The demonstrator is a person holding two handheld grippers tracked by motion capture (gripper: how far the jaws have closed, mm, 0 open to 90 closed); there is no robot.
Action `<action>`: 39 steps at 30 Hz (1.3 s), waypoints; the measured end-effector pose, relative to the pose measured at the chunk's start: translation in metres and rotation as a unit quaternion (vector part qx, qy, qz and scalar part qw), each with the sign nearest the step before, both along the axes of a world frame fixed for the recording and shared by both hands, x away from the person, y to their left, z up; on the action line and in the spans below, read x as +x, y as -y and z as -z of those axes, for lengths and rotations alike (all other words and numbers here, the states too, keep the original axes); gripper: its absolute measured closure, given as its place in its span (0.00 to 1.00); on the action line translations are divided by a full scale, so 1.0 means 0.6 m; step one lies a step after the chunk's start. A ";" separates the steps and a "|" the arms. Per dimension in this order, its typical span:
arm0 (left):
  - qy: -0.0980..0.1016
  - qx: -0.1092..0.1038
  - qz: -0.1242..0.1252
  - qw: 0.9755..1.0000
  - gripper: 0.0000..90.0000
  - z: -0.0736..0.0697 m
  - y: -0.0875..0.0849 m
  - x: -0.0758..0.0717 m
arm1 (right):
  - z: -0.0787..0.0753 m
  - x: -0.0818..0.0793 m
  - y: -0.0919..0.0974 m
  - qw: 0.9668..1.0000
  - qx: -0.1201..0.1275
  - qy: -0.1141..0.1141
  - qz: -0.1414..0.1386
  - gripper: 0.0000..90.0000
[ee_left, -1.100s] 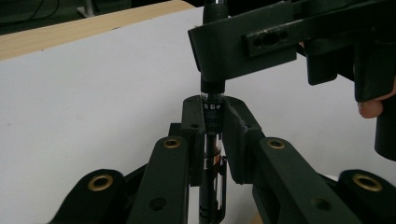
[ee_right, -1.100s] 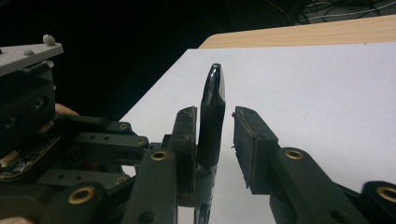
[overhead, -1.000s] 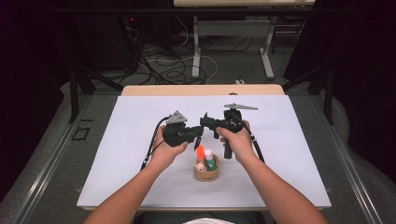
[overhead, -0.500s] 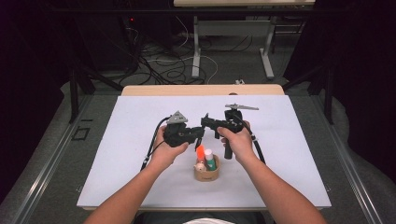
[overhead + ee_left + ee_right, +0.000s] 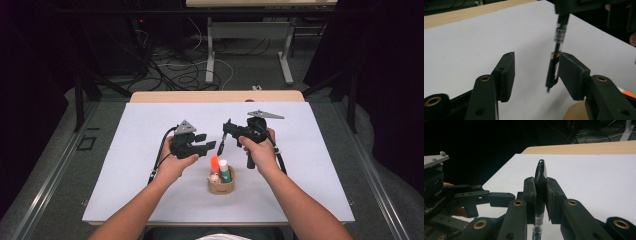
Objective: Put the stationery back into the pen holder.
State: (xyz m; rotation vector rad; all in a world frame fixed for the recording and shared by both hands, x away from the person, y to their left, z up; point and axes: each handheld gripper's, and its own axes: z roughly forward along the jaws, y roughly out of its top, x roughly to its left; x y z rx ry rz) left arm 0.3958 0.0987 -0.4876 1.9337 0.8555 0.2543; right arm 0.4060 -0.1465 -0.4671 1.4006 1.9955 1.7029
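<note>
The right tongs (image 5: pixel 226 131) clamp a black pen (image 5: pixel 539 192) over the middle of the white table (image 5: pixel 125 165). The pen hangs tilted, long axis running down toward the near edge, its lower tip between the wide-open, empty left tongs (image 5: pixel 206 142), just above a small wooden cup (image 5: pixel 221 186).

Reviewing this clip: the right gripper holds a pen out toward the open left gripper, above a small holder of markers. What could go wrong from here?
1. The pen hangs beside one pad of the open left gripper, not centred, so closing may knock it askew instead of clamping it.
2. The right gripper grips the pen near its top end; a sideways push could make it pivot or slip.
3. If dropped, the pen could hit the holder and its markers just below.
</note>
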 end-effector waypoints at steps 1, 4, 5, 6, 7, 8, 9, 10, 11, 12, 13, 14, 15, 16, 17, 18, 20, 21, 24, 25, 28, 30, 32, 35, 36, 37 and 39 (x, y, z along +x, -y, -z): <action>-0.004 -0.001 -0.003 1.000 0.49 0.001 -0.002 0.000 | -0.001 -0.001 0.002 1.000 -0.001 0.002 0.003 0.89; -0.008 0.003 -0.013 1.000 0.45 0.004 -0.010 0.000 | -0.005 -0.006 0.007 1.000 -0.014 0.013 0.005 0.89; -0.005 0.003 -0.017 1.000 0.44 0.005 -0.012 0.000 | -0.006 -0.008 0.009 1.000 -0.018 0.017 0.006 0.89; -0.010 0.009 -0.017 1.000 0.43 0.005 -0.015 0.000 | -0.007 -0.009 0.012 0.999 -0.023 0.023 0.004 0.89; -0.009 0.006 -0.025 1.000 0.42 0.007 -0.015 -0.001 | -0.009 -0.011 0.013 0.999 -0.025 0.027 0.006 0.89; -0.006 0.013 -0.027 1.000 0.40 0.007 -0.018 -0.001 | -0.011 -0.013 0.014 0.999 -0.026 0.032 0.007 0.89; -0.005 0.014 -0.031 0.999 0.40 0.008 -0.020 -0.002 | -0.013 -0.015 0.016 0.999 -0.032 0.037 0.006 0.89; -0.004 0.011 -0.035 0.999 0.39 0.009 -0.020 -0.004 | -0.015 -0.017 0.016 0.999 -0.033 0.038 0.007 0.89; -0.002 0.022 -0.033 0.999 0.39 0.007 -0.023 -0.004 | -0.016 -0.018 0.017 0.998 -0.037 0.048 0.007 0.89; 0.004 0.025 -0.039 0.999 0.38 0.008 -0.023 -0.005 | -0.018 -0.021 0.018 0.998 -0.039 0.049 0.007 0.89; 0.005 0.027 -0.037 0.999 0.38 0.008 -0.024 -0.006 | -0.020 -0.023 0.019 0.998 -0.043 0.052 0.006 0.89; 0.005 0.029 -0.037 0.999 0.38 0.007 -0.025 -0.007 | -0.022 -0.025 0.020 0.997 -0.044 0.058 0.006 0.89; 0.006 0.034 -0.037 0.999 0.38 0.006 -0.026 -0.007 | -0.024 -0.027 0.021 0.997 -0.044 0.061 0.006 0.89; 0.004 0.036 -0.038 0.999 0.38 0.005 -0.027 -0.007 | -0.025 -0.029 0.022 0.997 -0.047 0.065 0.007 0.89; 0.002 0.031 -0.040 0.999 0.38 0.006 -0.029 -0.008 | -0.027 -0.032 0.022 0.997 -0.046 0.066 0.006 0.89; 0.002 0.034 -0.037 0.999 0.38 0.005 -0.031 -0.007 | -0.028 -0.033 0.023 0.996 -0.050 0.075 0.005 0.89; -0.002 0.026 -0.038 0.999 0.39 0.005 -0.036 -0.007 | -0.031 -0.037 0.025 0.995 -0.054 0.082 0.006 0.89; -0.003 0.023 -0.042 0.999 0.38 0.005 -0.039 -0.007 | -0.032 -0.040 0.026 0.995 -0.054 0.087 0.008 0.89; -0.013 0.020 -0.061 0.998 0.29 0.008 -0.048 -0.009 | -0.040 -0.050 0.032 0.994 -0.051 0.092 0.006 0.89; -0.017 0.016 -0.060 0.998 0.29 0.009 -0.052 -0.009 | -0.043 -0.054 0.033 0.994 -0.052 0.097 0.006 0.89; -0.027 0.022 -0.067 0.997 0.21 0.011 -0.065 -0.008 | -0.053 -0.067 0.038 0.992 -0.054 0.110 0.005 0.89; -0.036 0.021 -0.076 0.996 0.17 0.012 -0.073 -0.007 | -0.060 -0.074 0.041 0.992 -0.051 0.114 0.003 0.89; -0.038 0.020 -0.083 0.996 0.15 0.011 -0.081 -0.006 | -0.066 -0.080 0.043 0.992 -0.050 0.118 0.001 0.89; -0.039 0.008 -0.090 0.995 0.06 0.009 -0.092 -0.007 | -0.074 -0.089 0.045 0.991 -0.046 0.123 -0.002 0.89; -0.039 0.003 -0.091 0.995 0.04 0.009 -0.094 -0.009 | -0.077 -0.092 0.046 0.991 -0.047 0.125 -0.001 0.89; -0.037 0.003 -0.092 0.995 0.01 0.008 -0.098 -0.010 | -0.079 -0.095 0.047 0.991 -0.044 0.125 -0.003 0.89; -0.038 -0.002 -0.099 0.994 0.00 0.008 -0.104 -0.012 | -0.084 -0.101 0.049 0.991 -0.039 0.127 -0.005 0.89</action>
